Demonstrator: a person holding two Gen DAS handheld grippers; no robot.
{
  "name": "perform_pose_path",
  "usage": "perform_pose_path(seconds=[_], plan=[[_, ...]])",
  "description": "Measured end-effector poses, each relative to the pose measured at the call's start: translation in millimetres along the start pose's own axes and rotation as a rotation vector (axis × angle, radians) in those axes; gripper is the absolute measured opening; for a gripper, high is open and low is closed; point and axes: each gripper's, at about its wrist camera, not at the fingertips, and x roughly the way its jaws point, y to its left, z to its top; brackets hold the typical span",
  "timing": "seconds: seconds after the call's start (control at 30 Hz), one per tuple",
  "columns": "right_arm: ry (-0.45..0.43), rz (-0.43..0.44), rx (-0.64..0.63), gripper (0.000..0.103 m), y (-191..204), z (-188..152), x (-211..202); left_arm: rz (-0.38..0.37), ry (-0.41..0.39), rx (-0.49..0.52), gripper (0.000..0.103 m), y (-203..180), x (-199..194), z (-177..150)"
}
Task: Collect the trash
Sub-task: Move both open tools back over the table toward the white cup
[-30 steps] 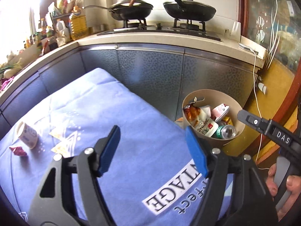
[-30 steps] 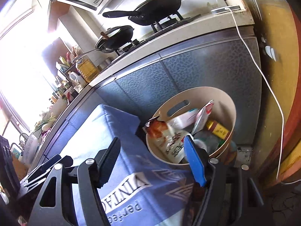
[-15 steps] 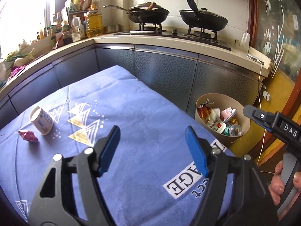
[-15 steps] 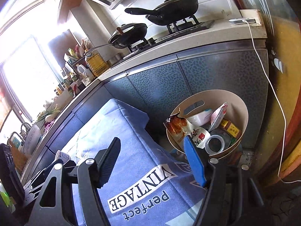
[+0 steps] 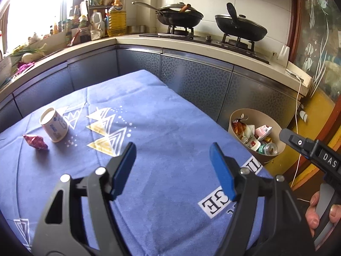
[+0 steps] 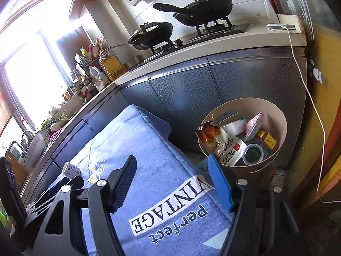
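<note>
Both claws, left gripper and right gripper, gape empty; paper cup and wrapper lie ahead-left of the left, bin ahead-right of the right.

1 paper cup, 1 wrapper, 1 bin, 2 pans, 2 hand-held grippers.

A table covered by a blue cloth stands in front of the kitchen cabinets. On the cloth, a paper cup lies tipped on its side near the far left corner. Just beside the cup, on its near left, sits a crumpled red wrapper, apart from it. The cup also shows in the right wrist view.
</note>
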Motion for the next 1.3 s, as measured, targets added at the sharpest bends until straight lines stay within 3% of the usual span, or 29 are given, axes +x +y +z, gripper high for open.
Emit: perform_pose_path(seconds=[0.2,0.3,0.4,1.3], plan=[[0.002,-0.052,0.041,0.068,-20.4,-4.7,-11.2,-0.036,0.007,0.047,0.069,-18.6,2.3,-2.3],[0.009,-0.061,0.059,0.068,-27.5,-4.9,-11.3,-0.042,0.007,0.059,0.076,-24.6,2.9,-2.7],[0.016,-0.054,0.074,0.068,-29.8,-4.9,-9.8,-0.043,0.003,0.072,0.076,-28.0,1.6,-3.2],[0.088,0.033,-0.005,0.068,17.0,-13.9,18.6,0.035,0.032,0.0,0.081,14.8,1.8,-14.0]])
